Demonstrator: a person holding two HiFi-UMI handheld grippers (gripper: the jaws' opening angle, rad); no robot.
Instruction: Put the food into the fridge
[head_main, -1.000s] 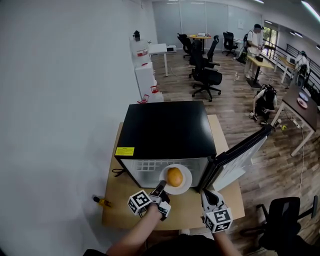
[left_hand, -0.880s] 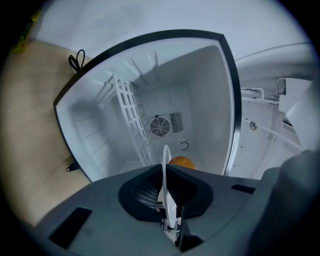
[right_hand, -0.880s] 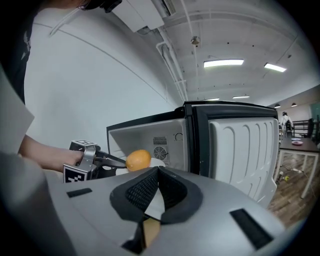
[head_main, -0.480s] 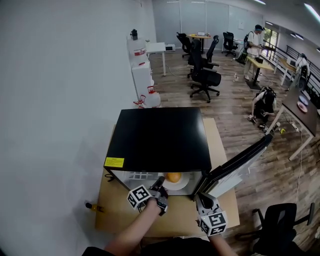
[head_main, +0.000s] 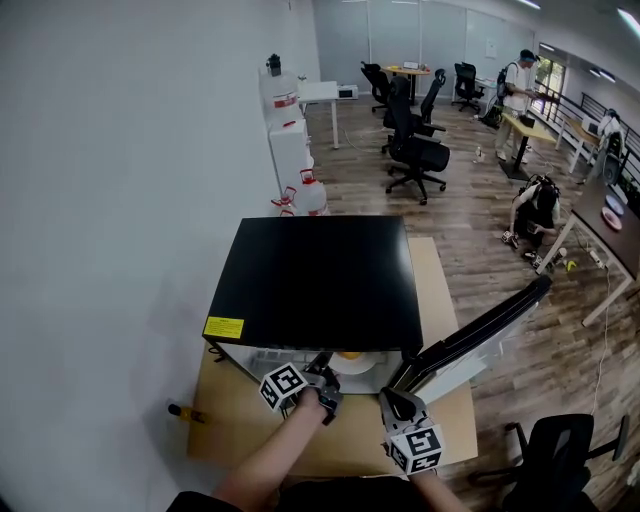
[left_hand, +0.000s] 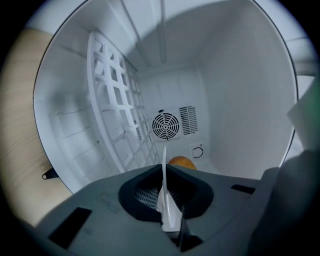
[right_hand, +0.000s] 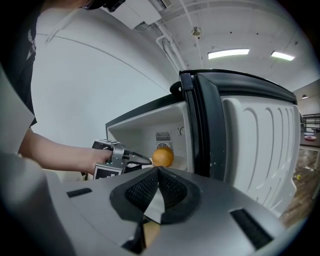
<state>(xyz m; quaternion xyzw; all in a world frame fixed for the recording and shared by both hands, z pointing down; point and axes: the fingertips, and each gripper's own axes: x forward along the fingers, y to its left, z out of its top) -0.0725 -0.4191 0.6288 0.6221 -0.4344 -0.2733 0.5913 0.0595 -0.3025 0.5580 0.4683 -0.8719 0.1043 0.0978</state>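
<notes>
An orange (left_hand: 182, 162) lies on a white plate (left_hand: 166, 200) that I see edge-on in the left gripper view. My left gripper (left_hand: 165, 170) is shut on the plate's rim and reaches into the open fridge (head_main: 315, 275). In the head view the left gripper (head_main: 322, 370) is at the fridge mouth, with the plate (head_main: 355, 366) and the orange (head_main: 350, 355) just under the black top. The right gripper view shows the orange (right_hand: 162, 156) inside the white cavity, level with the left gripper (right_hand: 125, 160). My right gripper (head_main: 392, 402) hangs shut and empty by the door's foot.
The fridge door (head_main: 480, 330) stands open to the right. Inside are a white wire rack (left_hand: 117, 100) on the left wall and a round fan grille (left_hand: 165, 125) at the back. The fridge sits on a wooden table (head_main: 235, 420). Office chairs (head_main: 415, 150) and people are far behind.
The left gripper has carried the plate and orange forward, from in front of the fridge into its cavity. The right gripper has stayed near the door.
</notes>
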